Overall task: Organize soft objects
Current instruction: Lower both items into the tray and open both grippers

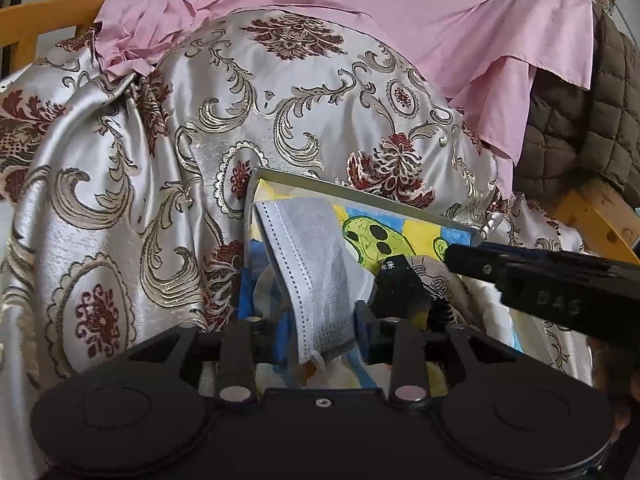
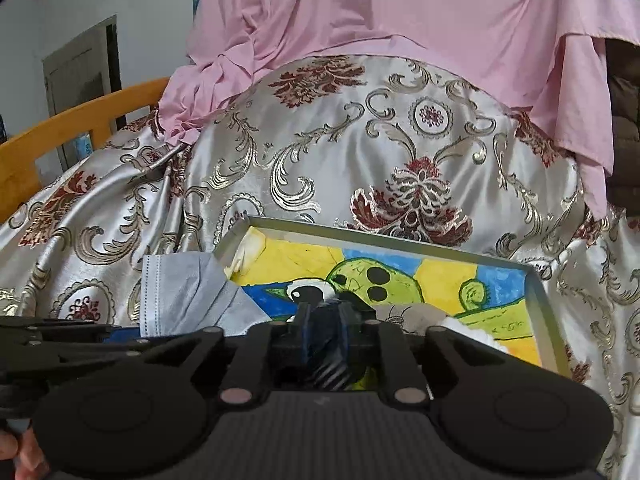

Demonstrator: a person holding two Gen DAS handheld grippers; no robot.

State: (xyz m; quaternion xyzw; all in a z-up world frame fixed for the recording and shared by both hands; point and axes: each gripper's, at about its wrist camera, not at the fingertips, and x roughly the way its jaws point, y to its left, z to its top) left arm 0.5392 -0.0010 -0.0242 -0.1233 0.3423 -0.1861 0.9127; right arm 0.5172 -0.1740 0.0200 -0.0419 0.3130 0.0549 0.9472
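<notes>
My left gripper (image 1: 322, 334) is shut on a grey-white face mask (image 1: 316, 264) and holds it over the near left part of a metal tray (image 1: 360, 192). The tray has a yellow, blue and green drawing on its floor. The mask also shows in the right wrist view (image 2: 188, 292) at the tray's left edge. My right gripper (image 2: 324, 332) is shut on a dark striped cloth item (image 2: 330, 368) above the tray (image 2: 536, 288). A beige printed soft item (image 2: 416, 316) lies in the tray beside it. The right gripper's black body (image 1: 552, 284) enters the left wrist view from the right.
The tray rests on a shiny silver fabric with gold and maroon patterns (image 1: 140, 184). A pink sheet (image 1: 400, 20) is draped behind it. A brown quilted item (image 1: 580, 120) hangs at the right. Orange wooden rails (image 2: 60, 132) stand at the left.
</notes>
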